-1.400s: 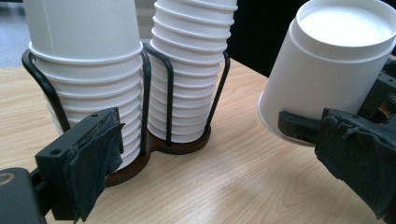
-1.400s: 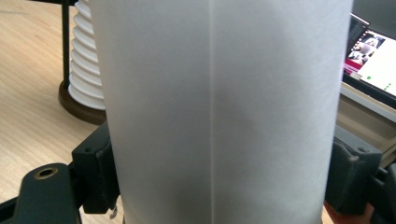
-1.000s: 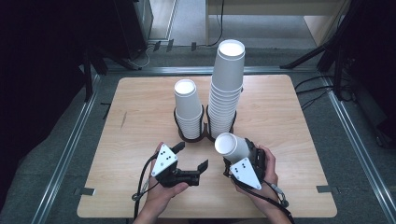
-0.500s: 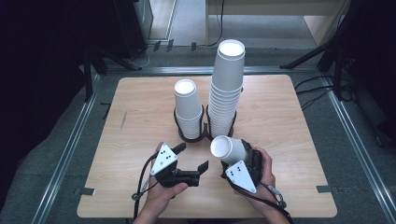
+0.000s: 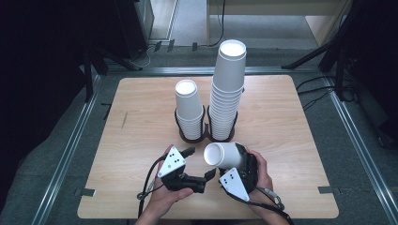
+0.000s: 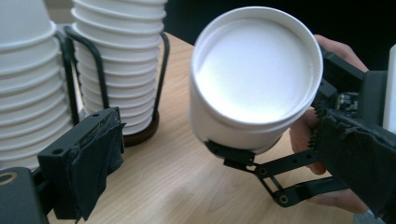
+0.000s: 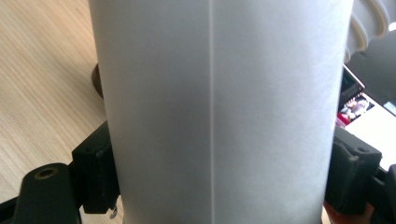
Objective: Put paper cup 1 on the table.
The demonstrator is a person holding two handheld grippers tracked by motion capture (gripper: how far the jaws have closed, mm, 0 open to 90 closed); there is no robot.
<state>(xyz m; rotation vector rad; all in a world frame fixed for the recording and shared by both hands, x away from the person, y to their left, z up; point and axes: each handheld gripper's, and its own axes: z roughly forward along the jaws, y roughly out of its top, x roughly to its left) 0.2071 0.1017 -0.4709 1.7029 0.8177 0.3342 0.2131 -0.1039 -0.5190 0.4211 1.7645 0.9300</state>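
Your right gripper [image 5: 233,161] is clamped on a single white paper cup [image 5: 224,155], jaws pressing its side wall on either side, as the right gripper view shows with the cup's seam running straight up between them. Your left gripper [image 5: 199,165] has just been opening and now stands spread wide with nothing between its jaws.

The cup lies nearly on its side above the near middle of the table [image 5: 291,131], its closed base turned left toward your left gripper, just in front of the two stacks: the short stack [image 5: 190,108] and, to its right, the tall stack [image 5: 227,89], both standing in a black wire holder [image 5: 205,136].

Judge the cup as very light, thin-walled and easily crushed; a hard squeeze at mid-wall will likely dent it. The stiffest holds are near the base ring or the rolled rim. In the left gripper view the base [image 6: 254,63] sits just ahead of the open jaws, slightly right, not touching them.
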